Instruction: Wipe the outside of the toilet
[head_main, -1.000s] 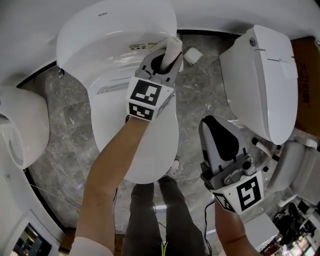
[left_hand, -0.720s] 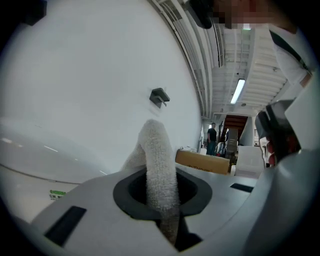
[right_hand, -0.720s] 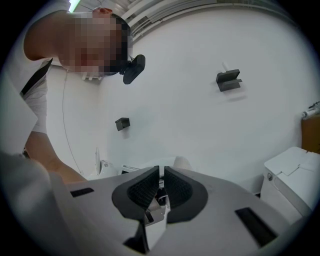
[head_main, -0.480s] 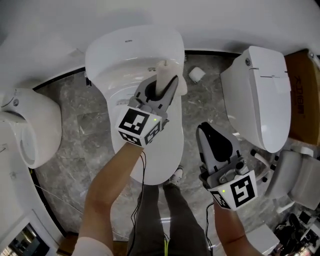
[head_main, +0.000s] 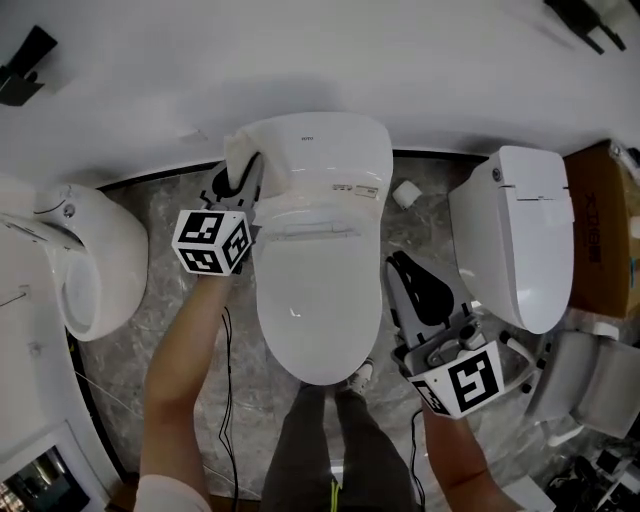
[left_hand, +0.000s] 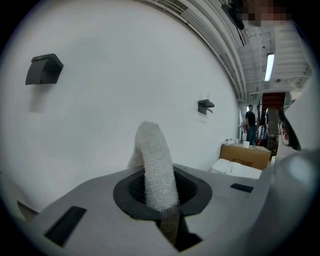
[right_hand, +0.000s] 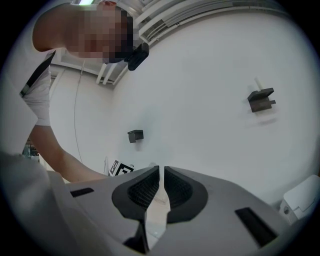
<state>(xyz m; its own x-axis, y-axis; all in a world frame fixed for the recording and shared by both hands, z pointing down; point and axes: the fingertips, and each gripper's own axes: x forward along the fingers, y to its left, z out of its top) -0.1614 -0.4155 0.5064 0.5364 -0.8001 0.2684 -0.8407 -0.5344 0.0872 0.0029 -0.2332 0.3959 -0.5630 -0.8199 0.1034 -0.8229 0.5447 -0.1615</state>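
Pinches white cloth (head_main: 238, 150) in left gripper (head_main: 241, 170), now shifted from atop the toilet (head_main: 318, 300) to its rear left side. Keeps right gripper (head_main: 402, 264) nearly pressed together, empty, right of bowl.

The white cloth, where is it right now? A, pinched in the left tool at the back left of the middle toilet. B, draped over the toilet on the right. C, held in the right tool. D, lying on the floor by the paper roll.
A: the white cloth stands pinched in the left tool, against the back left of the middle toilet; the right tool is shut with nothing in it.
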